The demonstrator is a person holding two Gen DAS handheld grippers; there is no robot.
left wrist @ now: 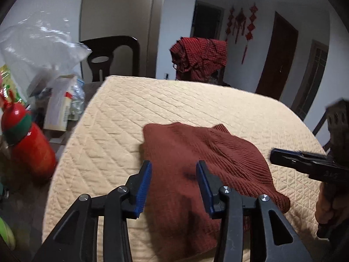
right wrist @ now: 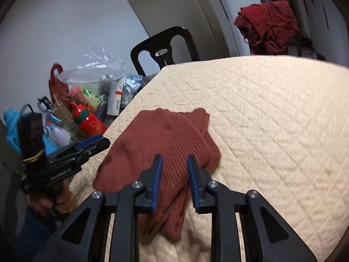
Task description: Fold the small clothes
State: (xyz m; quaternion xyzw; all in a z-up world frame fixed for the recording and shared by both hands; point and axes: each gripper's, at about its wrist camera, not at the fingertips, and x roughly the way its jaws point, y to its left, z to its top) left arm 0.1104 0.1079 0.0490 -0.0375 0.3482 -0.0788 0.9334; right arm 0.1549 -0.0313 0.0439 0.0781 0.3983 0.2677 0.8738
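Observation:
A rust-red ribbed knit garment (left wrist: pixel 196 152) lies folded over on the cream quilted pad (left wrist: pixel 130 113). It also shows in the right wrist view (right wrist: pixel 152 137). My left gripper (left wrist: pixel 173 170) is open and empty, hovering just above the garment's near-left part. My right gripper (right wrist: pixel 174 163) is open and empty above the garment's near-right side. In the left wrist view the right gripper (left wrist: pixel 281 155) shows at the right edge. In the right wrist view the left gripper (right wrist: pixel 96 142) shows at the left.
Left of the pad lie a red bottle (left wrist: pixel 28 144), a white carton (left wrist: pixel 59 104), a clear plastic bag (left wrist: pixel 39 43) and other clutter. A dark chair (left wrist: pixel 113 54) stands behind. A red checked cloth (left wrist: pixel 198 54) hangs over another chair at the back.

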